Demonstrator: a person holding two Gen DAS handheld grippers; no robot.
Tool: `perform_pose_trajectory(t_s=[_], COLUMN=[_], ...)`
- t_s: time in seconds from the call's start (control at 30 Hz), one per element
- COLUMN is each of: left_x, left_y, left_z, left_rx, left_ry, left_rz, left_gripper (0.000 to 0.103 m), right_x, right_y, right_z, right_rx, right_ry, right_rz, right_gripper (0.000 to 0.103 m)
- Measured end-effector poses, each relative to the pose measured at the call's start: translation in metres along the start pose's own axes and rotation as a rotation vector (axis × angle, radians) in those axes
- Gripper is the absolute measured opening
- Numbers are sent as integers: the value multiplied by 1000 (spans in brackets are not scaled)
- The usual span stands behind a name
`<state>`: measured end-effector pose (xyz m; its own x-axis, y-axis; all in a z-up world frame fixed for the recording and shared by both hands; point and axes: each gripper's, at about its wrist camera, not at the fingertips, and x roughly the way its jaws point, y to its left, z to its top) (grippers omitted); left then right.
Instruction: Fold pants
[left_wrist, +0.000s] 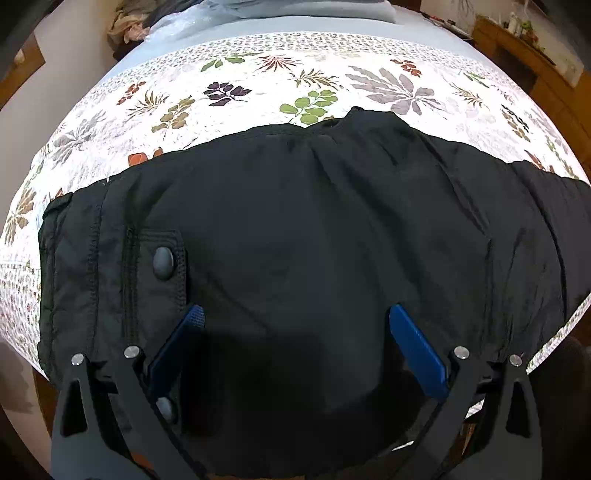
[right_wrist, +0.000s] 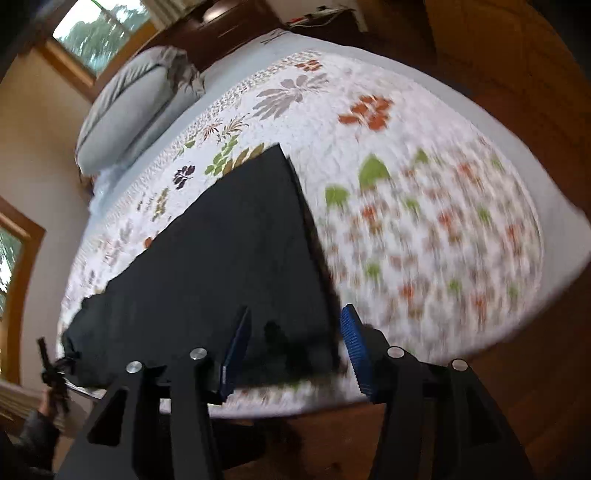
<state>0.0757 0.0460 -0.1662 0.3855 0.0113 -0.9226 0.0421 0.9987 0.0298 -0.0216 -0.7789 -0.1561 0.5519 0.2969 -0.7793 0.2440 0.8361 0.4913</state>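
Note:
Black pants (left_wrist: 295, 229) lie flat across the near part of a bed with a white leaf-print quilt (left_wrist: 258, 85). In the left wrist view the waistband end with a snap button (left_wrist: 163, 263) is at the left. My left gripper (left_wrist: 295, 314) is open, its blue fingers (left_wrist: 417, 350) spread just above the pants near the front edge. In the right wrist view the pants (right_wrist: 221, 258) run away to the left, leg hem end nearest. My right gripper (right_wrist: 295, 317) is open over the hem corner. This view is motion-blurred.
A grey pillow (right_wrist: 125, 110) lies at the head of the bed. Wooden furniture (left_wrist: 524, 55) stands at the right of the bed. A wooden floor (right_wrist: 535, 110) surrounds the bed, and windows (right_wrist: 99, 29) are in the wall. The other gripper (right_wrist: 55, 373) shows at far left.

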Motion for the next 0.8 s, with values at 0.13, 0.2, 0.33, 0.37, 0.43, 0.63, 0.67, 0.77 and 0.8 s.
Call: perform_pose_trajectory(t_s=[0.13, 0.2, 0.33, 0.37, 0.43, 0.63, 0.67, 0.77, 0.8], left_x=[1, 2, 1, 1, 1, 5, 7, 8, 8], left_y=[7, 11, 13, 14, 16, 27, 28, 32, 34], left_z=[-3, -5, -6, -7, -7, -7, -8, -8, -8], left_rx=[-6, -18, -18, -15, -7, -7, -3, 17, 23], left_ry=[-8, -13, -16, -14, -8, -6, -10, -21, -26], left_rz=[-5, -9, -3, -1, 5, 25, 26, 19, 17], left_gripper=[101, 101, 101, 101, 101, 101, 101, 101, 101], right_x=[7, 19, 37, 39, 42, 25, 23, 34, 41], right_y=[-13, -19, -18, -17, -15, -2, 2, -1, -9], right_z=[-24, -27, -26, -26, -23, -5, -5, -6, -7], right_rx=[62, 91, 93, 92, 78, 38, 18, 35, 55], right_ry=[12, 20, 22, 15, 7, -53, -52, -23, -2], right_rz=[6, 26, 56, 51, 49, 63, 40, 1, -8], right_gripper=[53, 53, 39, 38, 30, 12, 11, 11, 12])
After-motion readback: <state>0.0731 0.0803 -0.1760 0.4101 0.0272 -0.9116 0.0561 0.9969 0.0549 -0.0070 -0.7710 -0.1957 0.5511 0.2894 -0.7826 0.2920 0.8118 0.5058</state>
